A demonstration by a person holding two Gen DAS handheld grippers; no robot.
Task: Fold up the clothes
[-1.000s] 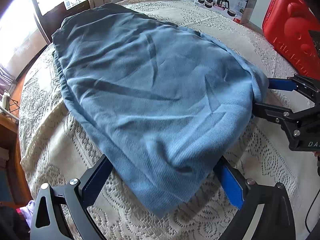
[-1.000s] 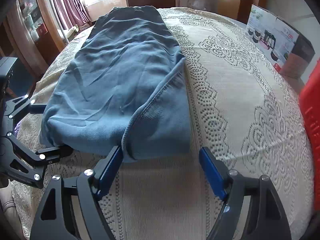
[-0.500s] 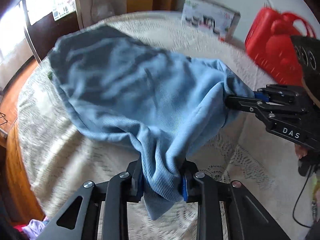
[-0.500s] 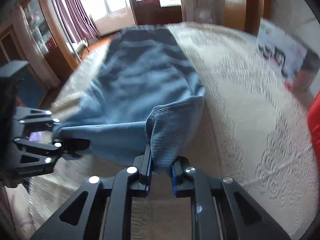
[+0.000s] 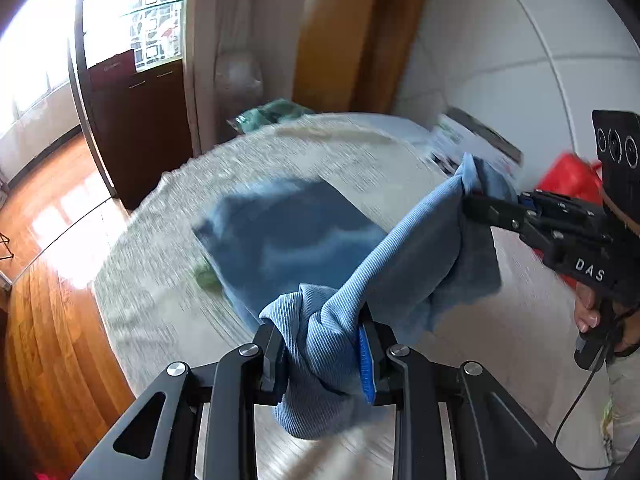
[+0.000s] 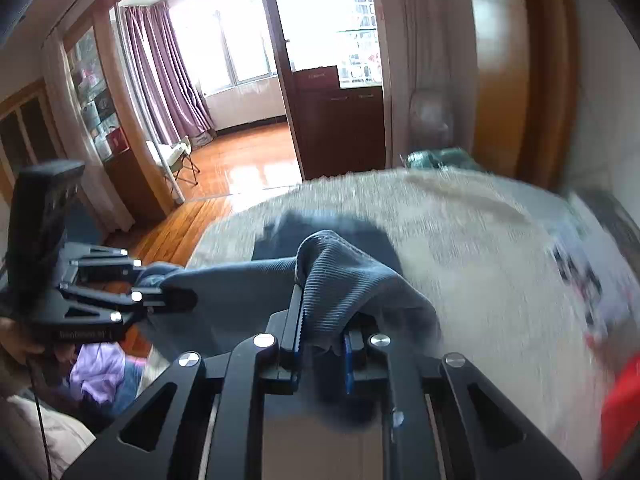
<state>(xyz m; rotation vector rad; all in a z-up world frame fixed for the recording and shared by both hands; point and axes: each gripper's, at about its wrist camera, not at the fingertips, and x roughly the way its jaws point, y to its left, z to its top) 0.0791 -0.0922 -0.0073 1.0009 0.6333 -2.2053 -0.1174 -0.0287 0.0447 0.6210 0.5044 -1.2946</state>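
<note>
I have the left gripper [image 5: 324, 344] clenched on one bunched corner of the blue ribbed knit garment [image 5: 404, 264], and the right gripper [image 6: 320, 334] clamped on the other. The near hem hangs stretched between them, raised off the round table with its cream lace cloth [image 5: 168, 308]; the garment's far part lies blurred near the table's middle.

There are two black two-finger grippers, the left gripper [image 5: 322, 354] and the right gripper [image 6: 322, 344], and one blue garment [image 5: 404, 264] pinched in both. One round table [image 5: 168, 240] bears one cream lace tablecloth [image 5: 520, 340], one printed cardboard box [image 5: 472, 148] and one red bag [image 5: 568, 178]. One folding chair [image 6: 176, 160] stands on the wooden floor, and one pair of purple curtains [image 6: 160, 68] hangs at the window.
</note>
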